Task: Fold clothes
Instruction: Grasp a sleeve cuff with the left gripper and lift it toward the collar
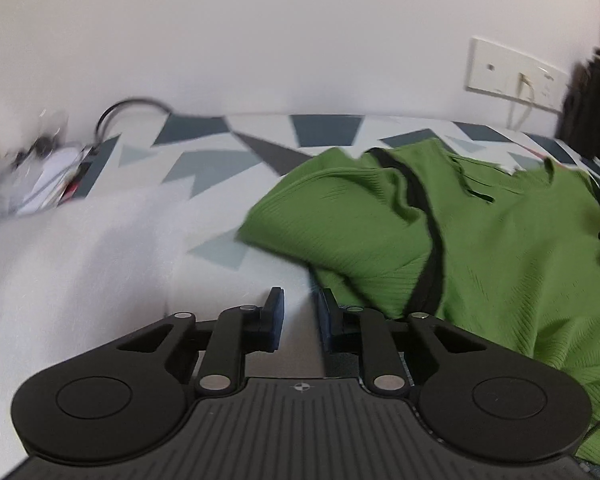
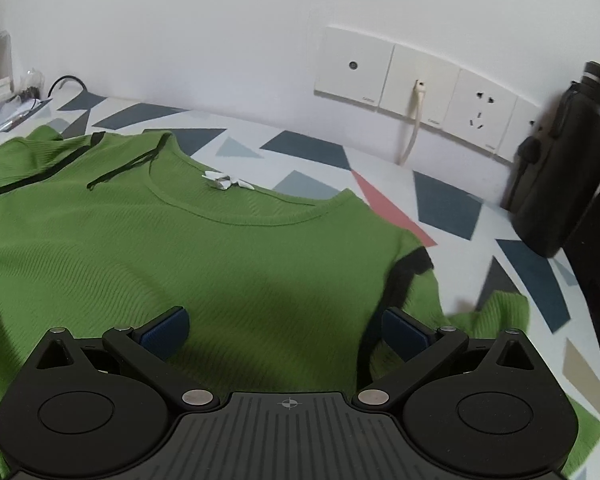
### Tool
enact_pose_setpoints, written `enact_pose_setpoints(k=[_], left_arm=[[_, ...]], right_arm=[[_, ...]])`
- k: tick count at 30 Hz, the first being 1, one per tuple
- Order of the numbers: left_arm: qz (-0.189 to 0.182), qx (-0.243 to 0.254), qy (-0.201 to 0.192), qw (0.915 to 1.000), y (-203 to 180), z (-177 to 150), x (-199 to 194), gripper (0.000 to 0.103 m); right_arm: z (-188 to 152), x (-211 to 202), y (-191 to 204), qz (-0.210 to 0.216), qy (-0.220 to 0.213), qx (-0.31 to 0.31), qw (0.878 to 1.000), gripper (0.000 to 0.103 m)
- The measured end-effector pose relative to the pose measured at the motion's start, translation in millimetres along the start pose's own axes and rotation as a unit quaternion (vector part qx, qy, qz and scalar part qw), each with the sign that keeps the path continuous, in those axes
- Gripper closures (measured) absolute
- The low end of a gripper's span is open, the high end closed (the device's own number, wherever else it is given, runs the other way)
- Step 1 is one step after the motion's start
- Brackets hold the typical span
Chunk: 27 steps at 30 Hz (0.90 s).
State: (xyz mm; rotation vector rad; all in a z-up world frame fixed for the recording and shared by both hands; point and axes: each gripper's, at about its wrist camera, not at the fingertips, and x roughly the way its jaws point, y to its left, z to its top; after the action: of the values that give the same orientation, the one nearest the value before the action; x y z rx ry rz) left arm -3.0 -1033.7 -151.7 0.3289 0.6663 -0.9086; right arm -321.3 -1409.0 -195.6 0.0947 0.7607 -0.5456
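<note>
Presently green ribbed knit top with black trim (image 2: pixel 204 256) is spread neckline-up across frame centre on geometric-patterned tabletop (image 2: pixel 312 148), flattened for folding. Right gripper (image 2: pixel 286 334) is held wide above chest, empty. Left gripper (image 1: pixel 300 316) is narrowed, nothing clamped, beside sleeve edge (image 1: pixel 340 248) at mid-frame.

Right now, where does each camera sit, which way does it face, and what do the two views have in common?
Left wrist: on the left gripper, low over the patterned tabletop, facing the white wall; the green shirt lies to its right; its fingers stand narrowly apart, holding nothing.
Right wrist: on the right gripper, above the green shirt, facing the wall sockets; its fingers are spread wide over the cloth.
Shared: shirt, patterned tabletop, wall sockets, white wall. No hand or sleeve shows.
</note>
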Motion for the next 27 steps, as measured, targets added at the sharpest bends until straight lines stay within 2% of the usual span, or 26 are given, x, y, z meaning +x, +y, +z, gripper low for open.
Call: enact_pose_setpoints(k=[2,6,9,11,13,19,22,27], left_arm=[[-0.009,0.005,-0.004,0.9999,-5,2,3,0.084],[0.004,0.020,-0.012,0.9997,-13,6,10,0.084],[0.012,0.037,-0.018,0.9991,-17,7,14,0.097],[0.023,0.046,-0.024,0.9984,-19,6,13,0.099],[0.022,0.038,-0.040,0.9982,-14,7,2,0.099],[0.066,-0.005,-0.120,0.9906,22,11,-62,0.100],[0.066,-0.027,-0.113,0.9910,37,4,-76,0.100],[0.075,-0.036,-0.059,0.9948,49,-19,-65,0.097]], right_arm=[[-3,-3,-1,0.004,-0.003,0.008,1.000,0.001],[-8,-2,-1,0.003,0.002,0.023,1.000,0.001],[-12,-1,0,0.003,0.000,0.027,1.000,0.001],[-14,0,-1,0.002,-0.004,0.032,0.999,0.001],[-15,0,-3,0.004,-0.007,0.039,0.999,0.001],[-19,-1,-6,0.002,-0.017,0.042,0.999,0.001],[-20,-1,-5,0.000,-0.021,0.041,0.999,0.001],[-21,-1,-4,0.000,-0.024,0.042,0.999,0.001]])
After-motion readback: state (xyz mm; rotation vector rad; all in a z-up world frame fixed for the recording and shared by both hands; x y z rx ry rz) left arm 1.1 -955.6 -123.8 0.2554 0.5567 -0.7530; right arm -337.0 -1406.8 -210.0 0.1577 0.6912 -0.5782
